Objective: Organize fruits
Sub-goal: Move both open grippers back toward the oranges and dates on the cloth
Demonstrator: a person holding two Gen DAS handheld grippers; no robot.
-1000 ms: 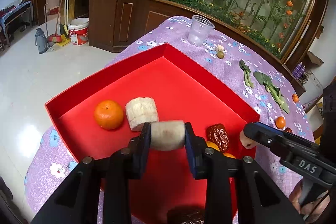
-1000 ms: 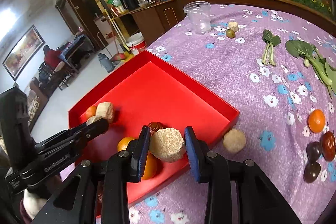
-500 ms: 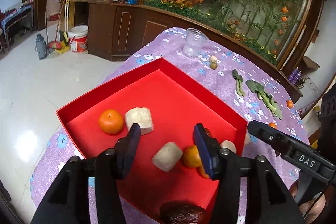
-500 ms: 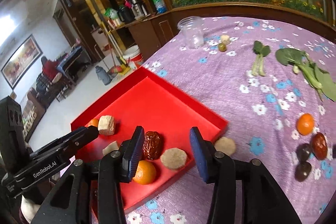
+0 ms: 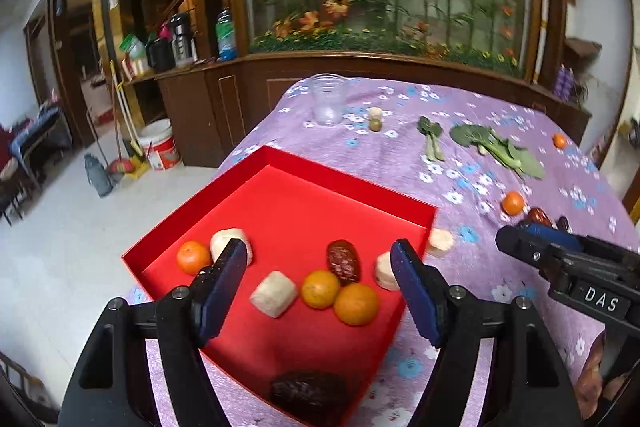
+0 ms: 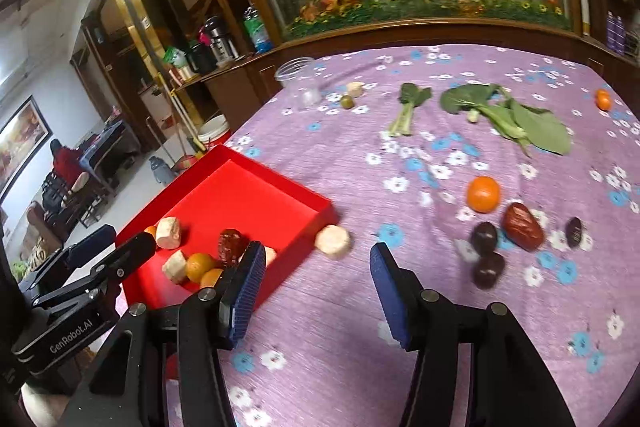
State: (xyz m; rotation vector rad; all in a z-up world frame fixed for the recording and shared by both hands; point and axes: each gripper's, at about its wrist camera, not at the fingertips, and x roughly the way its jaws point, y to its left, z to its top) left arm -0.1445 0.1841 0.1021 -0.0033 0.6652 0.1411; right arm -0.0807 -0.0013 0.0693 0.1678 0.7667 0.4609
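- Left wrist view: left claw (image 5: 316, 291) now wide and empty; the banana chunk (image 5: 274, 293) it held lies in the red tray (image 5: 352, 183).
- Right claw (image 6: 316, 287) also wide, its chunk dropped too.
- Farther out: loose orange (image 6: 483, 193) and date (image 6: 523, 221) on the bench are likely next.

table (image 6: 360, 307), purple floral cloth | on it: red tray (image 6: 256, 163), greens (image 6: 516, 119), cup (image 6: 302, 83), loose fruit (image 6: 483, 193)

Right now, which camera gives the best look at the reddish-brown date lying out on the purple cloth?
The right wrist view: the date lies in full sight beside an orange, wrinkles visible. In the left wrist view the date is far off, small and partly hidden behind the right claw.
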